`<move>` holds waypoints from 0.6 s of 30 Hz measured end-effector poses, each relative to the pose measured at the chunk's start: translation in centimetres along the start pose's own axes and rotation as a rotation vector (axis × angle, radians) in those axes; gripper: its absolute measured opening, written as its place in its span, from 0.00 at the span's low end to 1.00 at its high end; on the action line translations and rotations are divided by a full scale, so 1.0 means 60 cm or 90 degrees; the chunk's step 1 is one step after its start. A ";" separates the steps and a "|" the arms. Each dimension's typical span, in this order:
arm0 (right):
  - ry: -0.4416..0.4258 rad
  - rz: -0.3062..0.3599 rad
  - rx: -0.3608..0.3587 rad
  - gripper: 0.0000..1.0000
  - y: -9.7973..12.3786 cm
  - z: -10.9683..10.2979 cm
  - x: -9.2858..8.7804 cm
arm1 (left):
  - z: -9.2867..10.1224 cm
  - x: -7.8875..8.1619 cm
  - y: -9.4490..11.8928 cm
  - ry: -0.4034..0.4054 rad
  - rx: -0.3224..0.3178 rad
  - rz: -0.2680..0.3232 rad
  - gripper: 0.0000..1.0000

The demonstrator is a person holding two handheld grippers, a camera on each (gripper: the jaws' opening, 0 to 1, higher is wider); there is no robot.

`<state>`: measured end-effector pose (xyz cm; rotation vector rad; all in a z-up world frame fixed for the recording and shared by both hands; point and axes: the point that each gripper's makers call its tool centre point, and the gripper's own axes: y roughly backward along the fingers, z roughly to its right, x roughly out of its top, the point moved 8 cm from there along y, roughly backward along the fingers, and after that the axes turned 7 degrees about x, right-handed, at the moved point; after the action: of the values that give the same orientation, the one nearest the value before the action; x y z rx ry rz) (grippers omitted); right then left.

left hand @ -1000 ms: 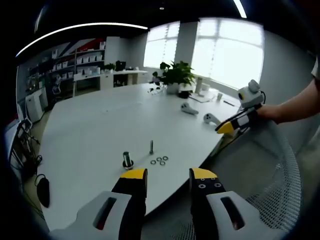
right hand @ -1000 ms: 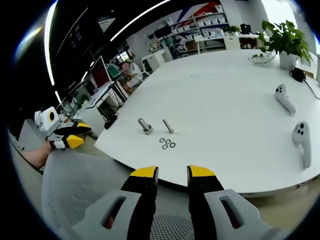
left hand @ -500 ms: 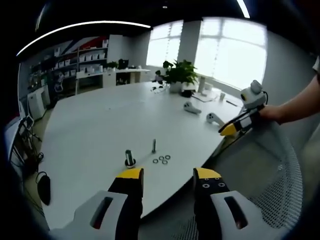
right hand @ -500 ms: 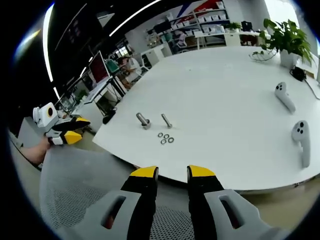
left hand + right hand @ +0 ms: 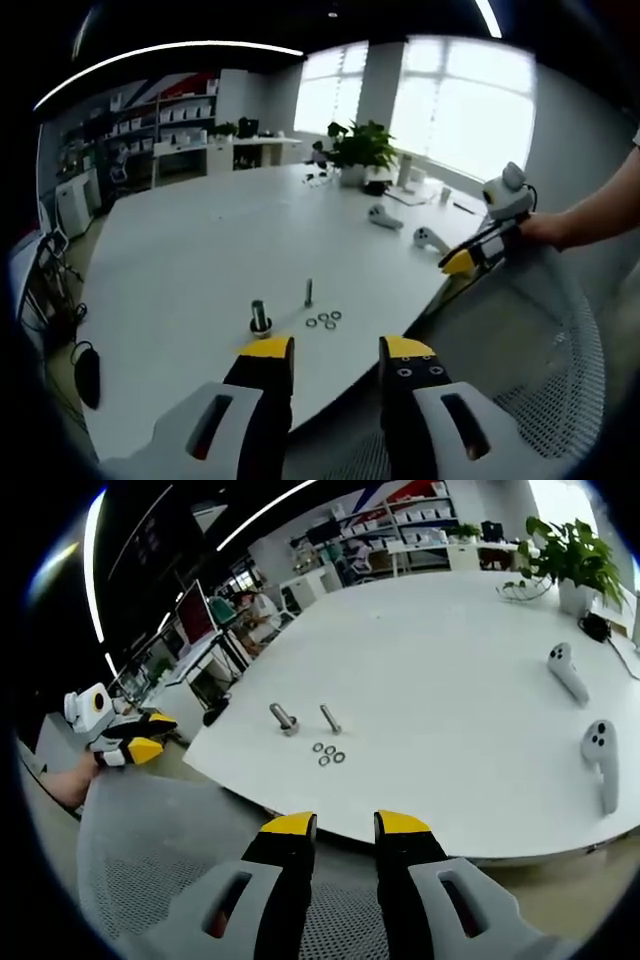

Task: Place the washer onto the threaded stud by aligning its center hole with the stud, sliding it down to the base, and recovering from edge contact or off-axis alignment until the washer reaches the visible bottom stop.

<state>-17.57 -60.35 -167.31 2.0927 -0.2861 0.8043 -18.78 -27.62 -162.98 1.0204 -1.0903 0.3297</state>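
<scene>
Left gripper view: left hand-held gripper (image 5: 336, 352) jaws parted, empty, short of the tabletop (image 5: 200, 250).
Right hand-held gripper (image 5: 344, 825): likewise parted, empty.
Washers (image 5: 324, 320): seemingly three, clustered at stud's (image 5: 308, 292) 5 o'clock, within reach.

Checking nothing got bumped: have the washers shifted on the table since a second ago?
No. The washers sit just as close beside the thin stud; only the camera moved.
</scene>
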 end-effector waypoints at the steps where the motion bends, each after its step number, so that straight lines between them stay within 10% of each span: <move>1: 0.004 -0.005 -0.001 0.26 -0.001 0.000 -0.001 | -0.002 0.001 0.001 0.002 0.003 0.002 0.30; 18: 0.002 0.008 -0.004 0.26 0.003 -0.005 0.006 | -0.002 -0.001 0.001 -0.001 -0.002 0.003 0.30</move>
<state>-17.52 -60.18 -166.83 2.0857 -0.3005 0.8131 -18.79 -27.47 -163.00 1.0151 -1.0946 0.3307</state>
